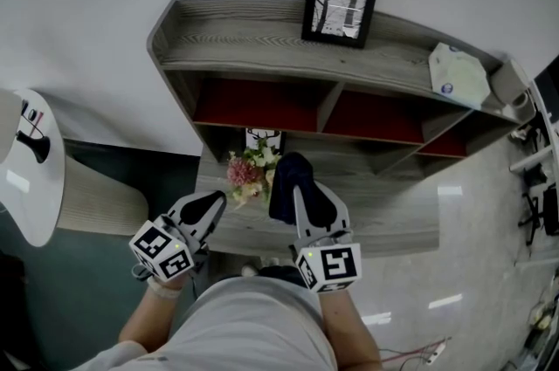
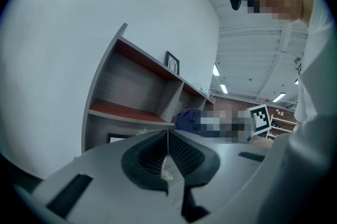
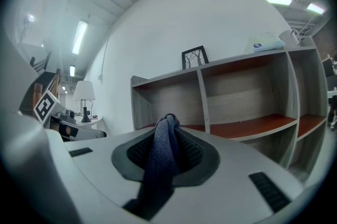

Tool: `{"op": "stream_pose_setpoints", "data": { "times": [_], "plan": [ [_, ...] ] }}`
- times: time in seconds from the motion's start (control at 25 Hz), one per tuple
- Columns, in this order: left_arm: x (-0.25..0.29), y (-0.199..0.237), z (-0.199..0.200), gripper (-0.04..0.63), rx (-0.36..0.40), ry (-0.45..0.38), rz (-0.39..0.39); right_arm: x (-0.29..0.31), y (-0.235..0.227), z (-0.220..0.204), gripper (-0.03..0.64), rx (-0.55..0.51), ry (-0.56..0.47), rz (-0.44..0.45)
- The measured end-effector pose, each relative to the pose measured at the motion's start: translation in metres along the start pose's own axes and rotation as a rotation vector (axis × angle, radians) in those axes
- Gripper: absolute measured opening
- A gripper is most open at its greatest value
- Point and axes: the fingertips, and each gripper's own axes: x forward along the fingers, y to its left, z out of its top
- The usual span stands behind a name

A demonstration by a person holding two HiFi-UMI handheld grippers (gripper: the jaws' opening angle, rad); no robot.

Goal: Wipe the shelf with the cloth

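A grey wooden shelf unit point(image 1: 244, 37) with red back panels stands against the white wall. My right gripper point(image 1: 304, 196) is shut on a dark blue cloth point(image 1: 288, 177), which it holds over the low front shelf board point(image 1: 384, 203). In the right gripper view the cloth point(image 3: 163, 159) is bunched between the pads of the right gripper point(image 3: 169, 123) and hangs down. My left gripper point(image 1: 214, 202) hovers just left of it, near the flowers point(image 1: 251, 170). In its own view the left gripper point(image 2: 168, 133) has its jaws together with nothing between them, and the cloth point(image 2: 187, 118) shows beyond.
A black picture frame point(image 1: 341, 1) and a tissue pack point(image 1: 458, 74) sit on the shelf top. A small framed picture point(image 1: 264, 138) stands behind the flowers. A white round table point(image 1: 35, 168) is at the left. The shelf's compartments point(image 3: 242, 128) look bare.
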Motion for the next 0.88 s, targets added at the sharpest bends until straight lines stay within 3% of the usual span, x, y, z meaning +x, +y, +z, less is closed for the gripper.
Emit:
{"op": "stream_pose_setpoints", "data": {
  "times": [0.88],
  "plan": [
    [-0.0031,-0.0067,-0.0032,0.017,0.005,-0.003,0.022,-0.0049,-0.0073,-0.0048,0.072,0.053,-0.002,-0.002]
  ]
}}
